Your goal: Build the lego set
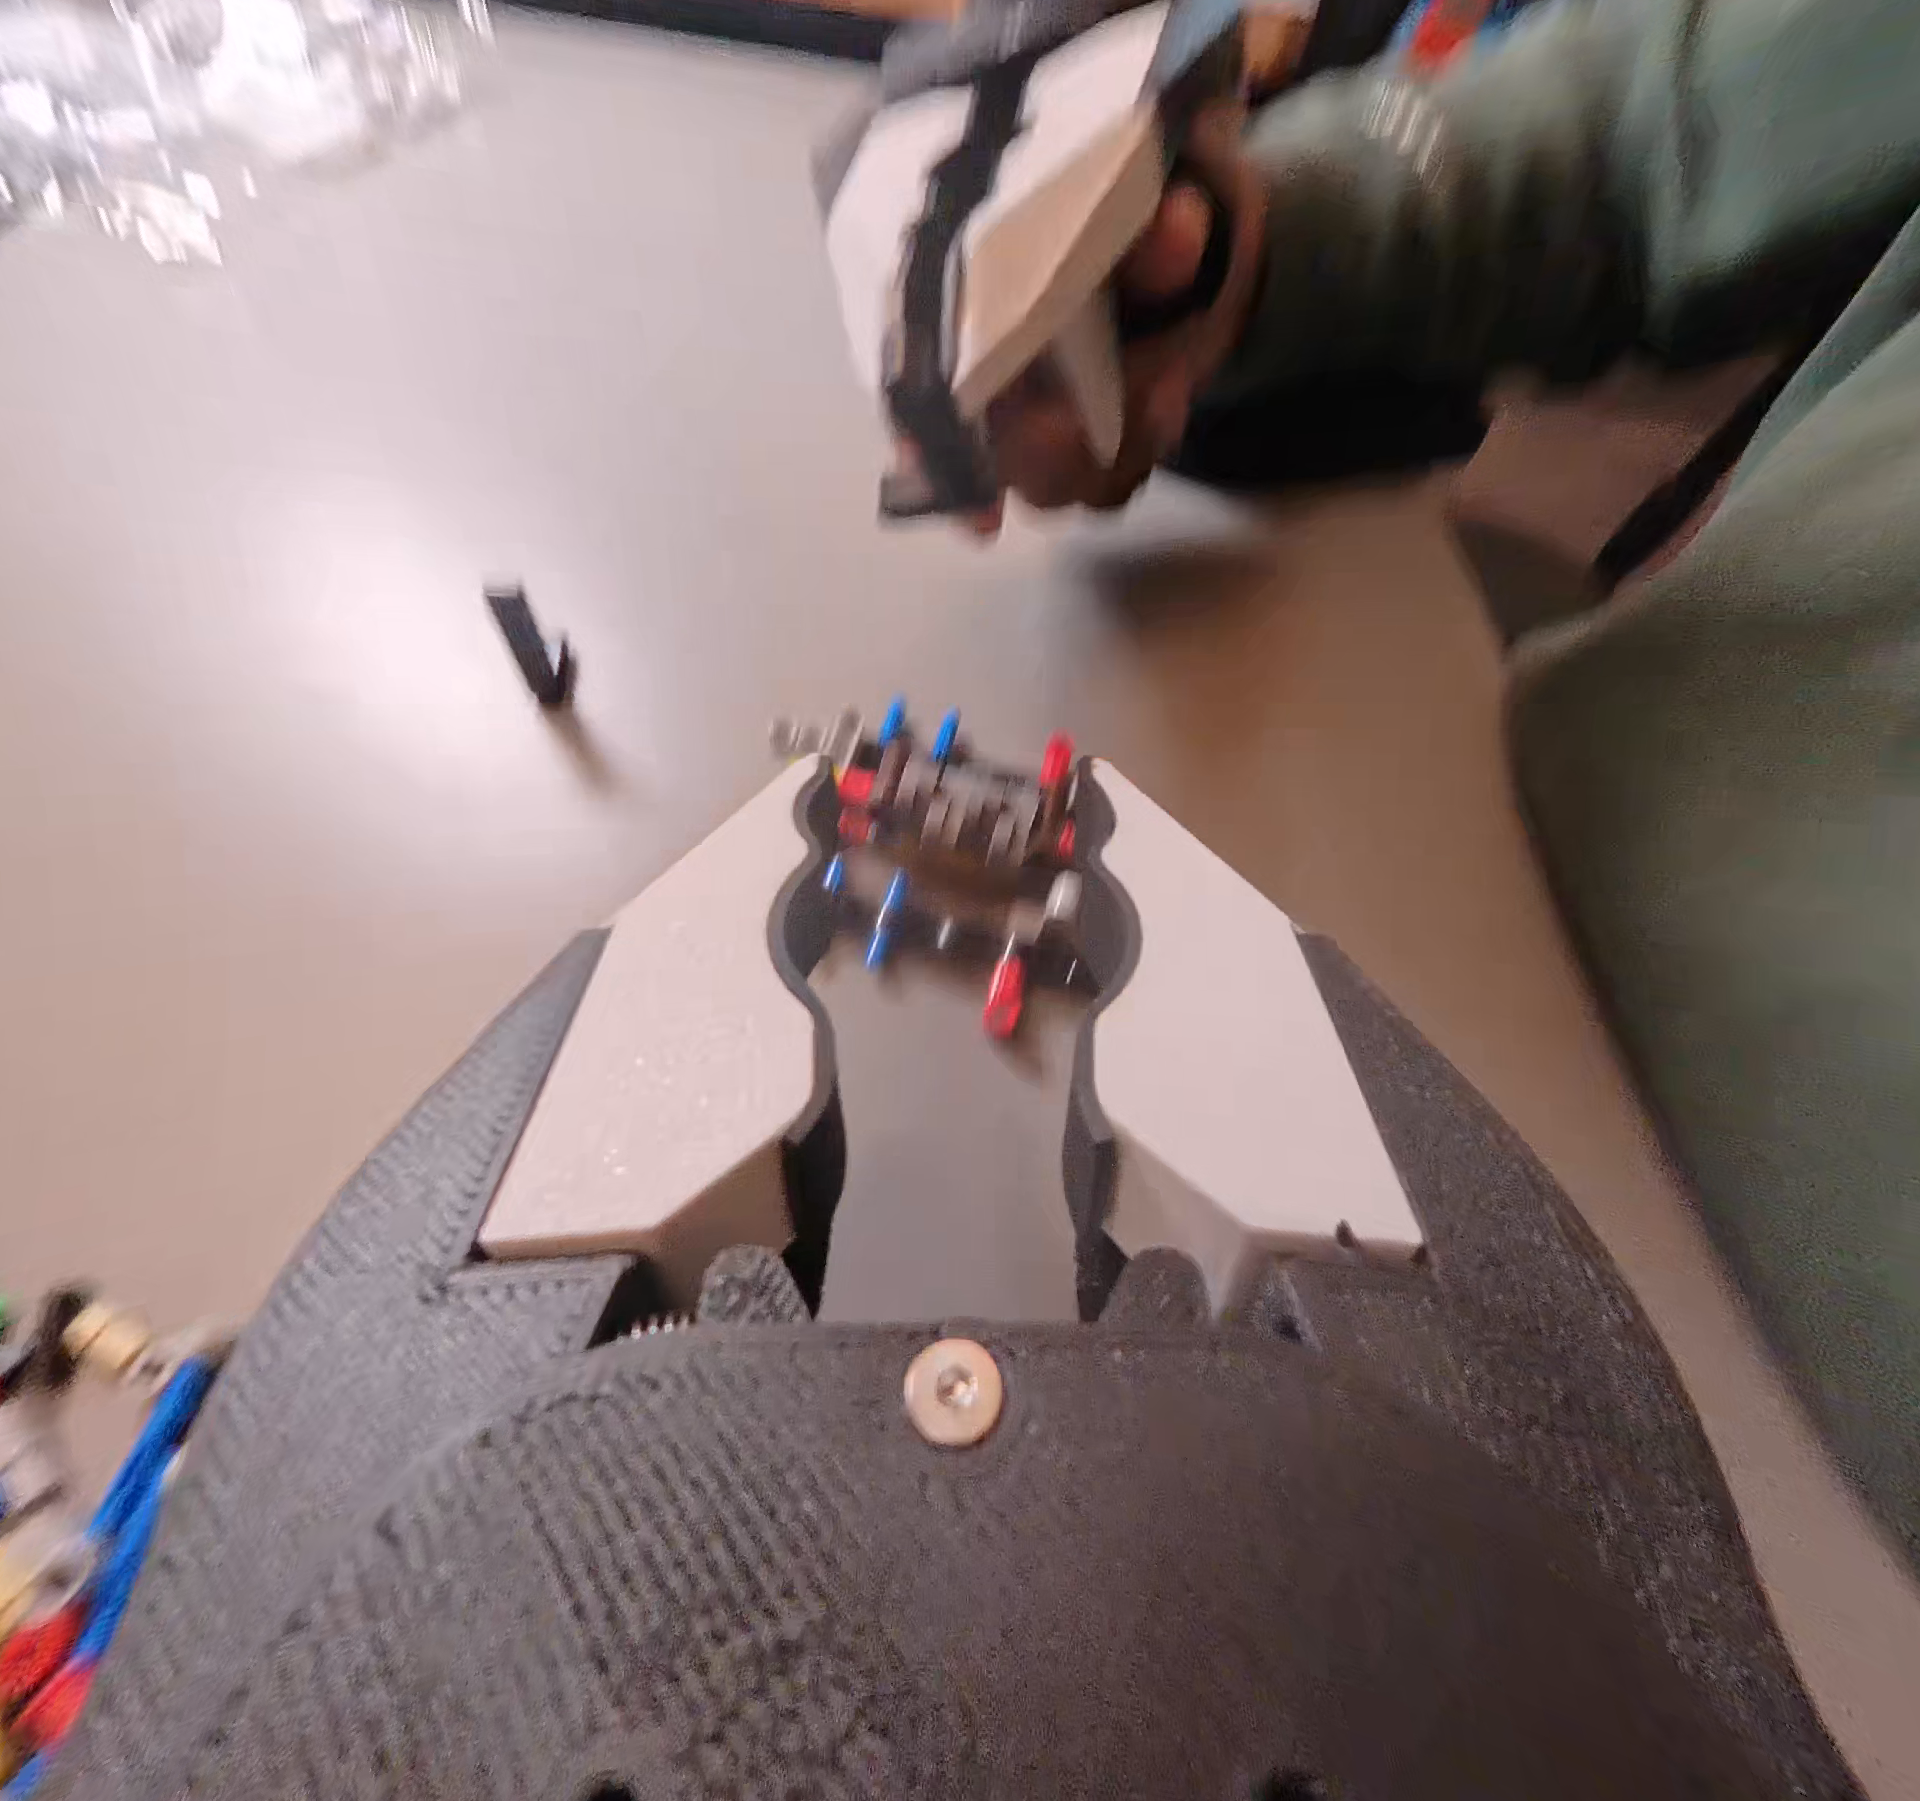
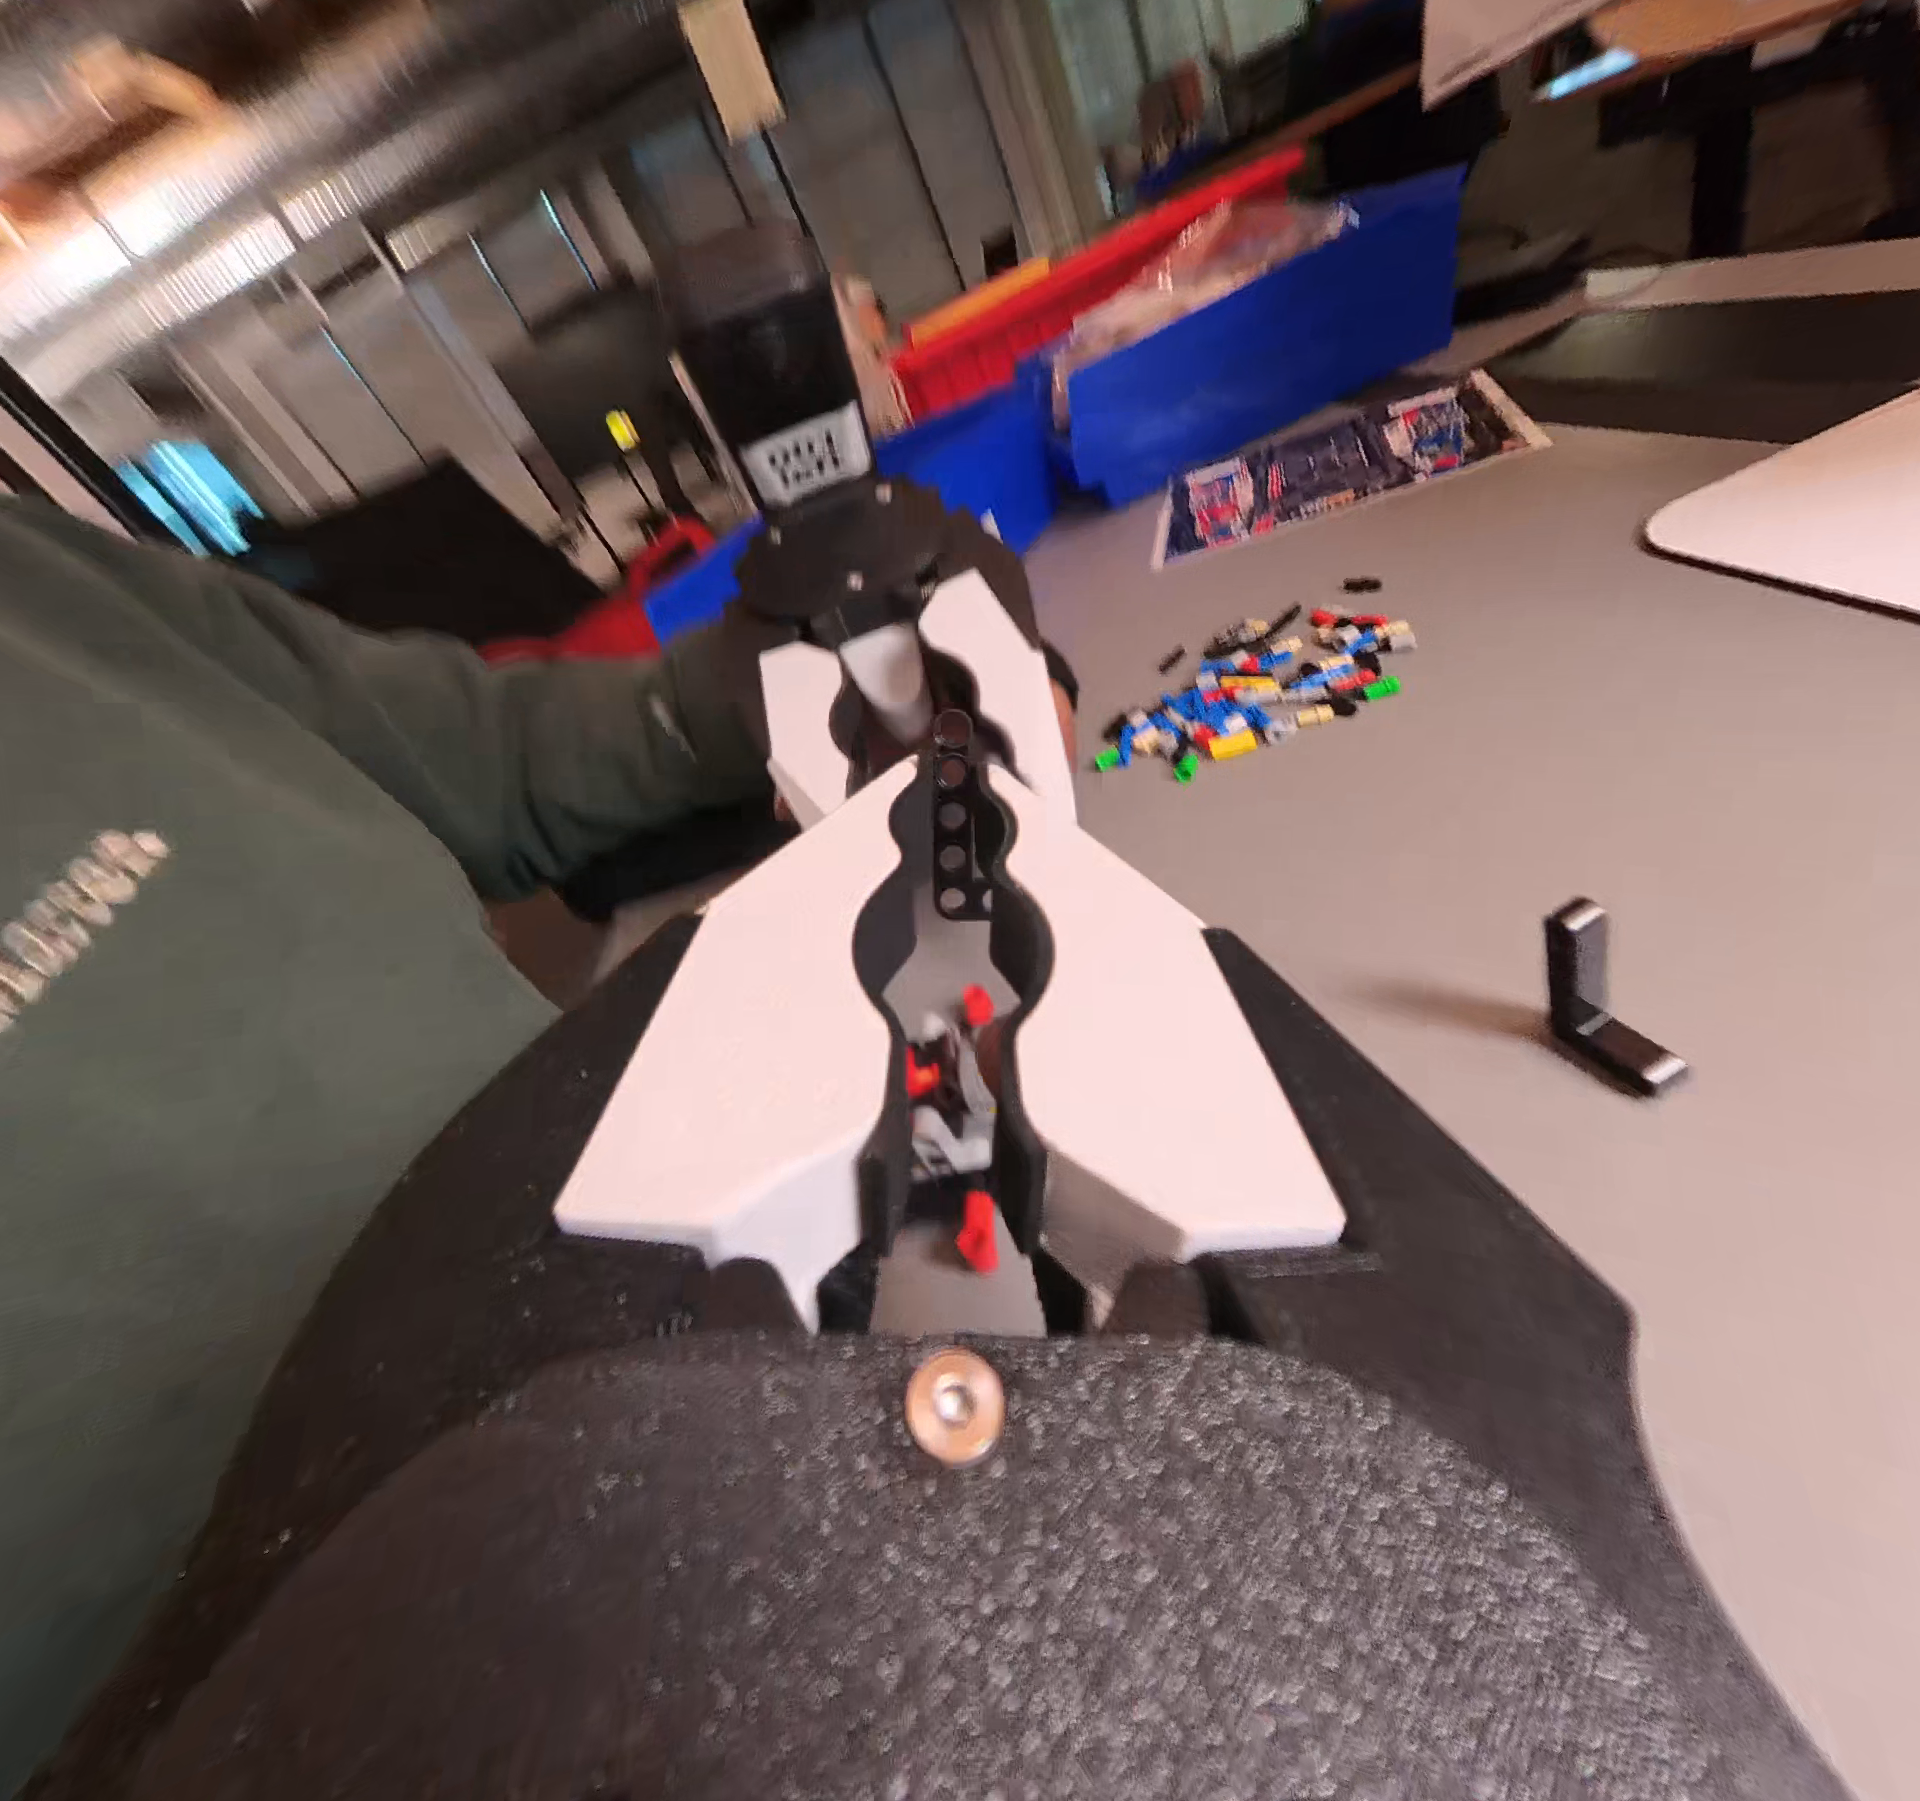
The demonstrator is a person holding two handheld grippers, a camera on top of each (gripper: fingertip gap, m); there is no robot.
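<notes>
Left hand-held gripper (image 1: 956, 816) pinches the lego assembly (image 1: 951, 832); right hand-held gripper (image 2: 948, 816) pinches a black holed beam (image 2: 951, 837) above the desk (image 2: 1455, 920).

Two grippers (image 1: 956, 795) (image 2: 948, 795), one black L-bracket (image 2: 1600, 1008), one loose brick pile (image 2: 1262, 686) (uncountable), three bins (image 2: 1247, 369)

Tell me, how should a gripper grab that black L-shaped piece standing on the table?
Best guess: take the black L-shaped piece by its upright arm, coming down from above, jaws closing on its two flat faces. The other arm lies flat on the table, leaving little to pinch, while the upright one stands free.
</notes>
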